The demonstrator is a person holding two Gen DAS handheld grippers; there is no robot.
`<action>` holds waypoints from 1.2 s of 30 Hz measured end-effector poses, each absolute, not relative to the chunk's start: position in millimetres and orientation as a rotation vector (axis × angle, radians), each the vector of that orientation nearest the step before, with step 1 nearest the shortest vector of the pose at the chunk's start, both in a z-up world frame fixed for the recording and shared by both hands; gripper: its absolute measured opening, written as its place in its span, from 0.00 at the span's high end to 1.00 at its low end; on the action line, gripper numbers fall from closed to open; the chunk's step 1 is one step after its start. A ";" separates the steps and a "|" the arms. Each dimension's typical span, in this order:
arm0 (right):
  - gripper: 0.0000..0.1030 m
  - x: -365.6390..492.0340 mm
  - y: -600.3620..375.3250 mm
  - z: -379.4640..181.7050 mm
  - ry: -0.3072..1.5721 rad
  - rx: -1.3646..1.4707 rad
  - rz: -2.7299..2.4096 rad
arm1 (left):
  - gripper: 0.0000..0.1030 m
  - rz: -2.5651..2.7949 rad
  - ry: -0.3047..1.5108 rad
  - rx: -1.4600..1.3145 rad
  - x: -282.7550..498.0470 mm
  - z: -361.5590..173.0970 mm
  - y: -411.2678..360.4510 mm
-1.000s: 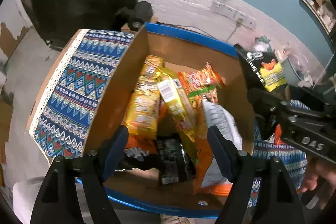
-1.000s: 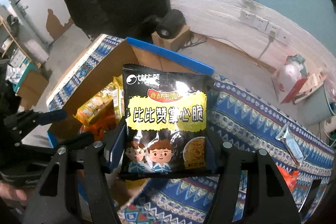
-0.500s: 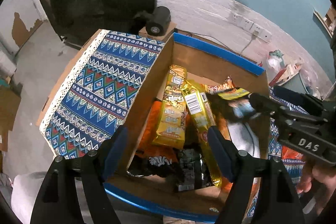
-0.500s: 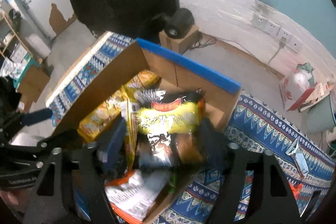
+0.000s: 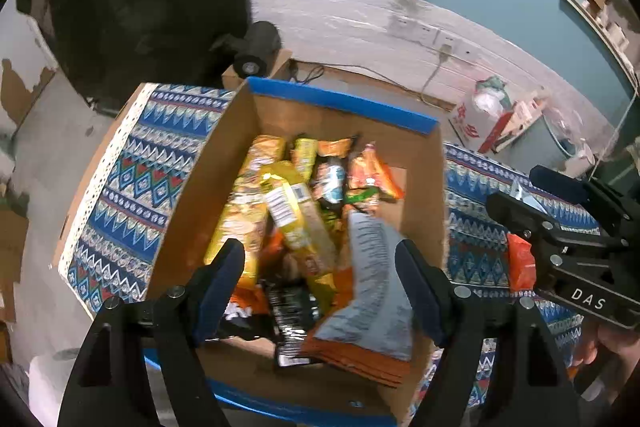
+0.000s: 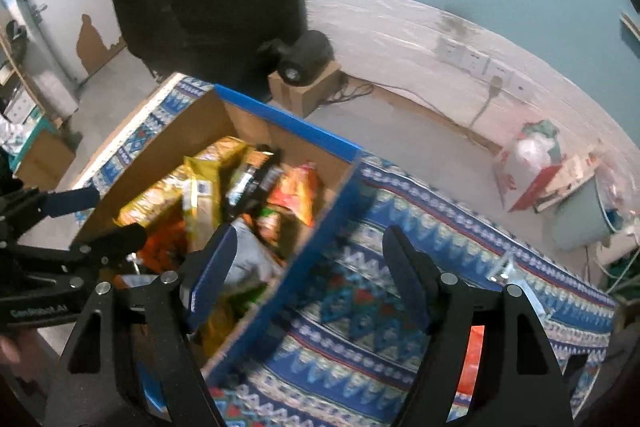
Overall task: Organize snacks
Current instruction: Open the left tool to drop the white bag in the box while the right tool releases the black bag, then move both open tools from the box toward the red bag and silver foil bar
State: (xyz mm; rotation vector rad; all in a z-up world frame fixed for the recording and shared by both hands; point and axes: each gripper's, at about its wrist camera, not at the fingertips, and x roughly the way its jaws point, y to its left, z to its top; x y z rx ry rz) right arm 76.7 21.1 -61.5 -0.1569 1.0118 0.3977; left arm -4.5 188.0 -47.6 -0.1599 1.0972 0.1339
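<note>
Right gripper spread, empty; black snack pack it held a second ago now lies in box atop other packs, near far wall. One more item stowed. Left gripper spread, empty, over box near edge. Orange pack and clear wrapper left on cloth right of box. Box right wall stands between right gripper and contents.
</note>
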 end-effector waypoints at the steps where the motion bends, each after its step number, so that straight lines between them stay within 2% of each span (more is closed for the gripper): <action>1: 0.27 76.1 15.4 -61.2 1.012 -0.153 0.390 | 0.23 0.124 1.096 -0.156 -3.6 -46.7 182.4; 24: 0.27 36.3 -146.2 -65.9 1.013 -0.060 0.195 | 0.23 -0.029 1.110 0.065 27.9 -49.4 42.5; 36: 0.27 47.1 -217.6 -107.0 1.108 -0.081 0.121 | 0.22 -0.065 1.156 0.156 64.2 -79.6 -9.7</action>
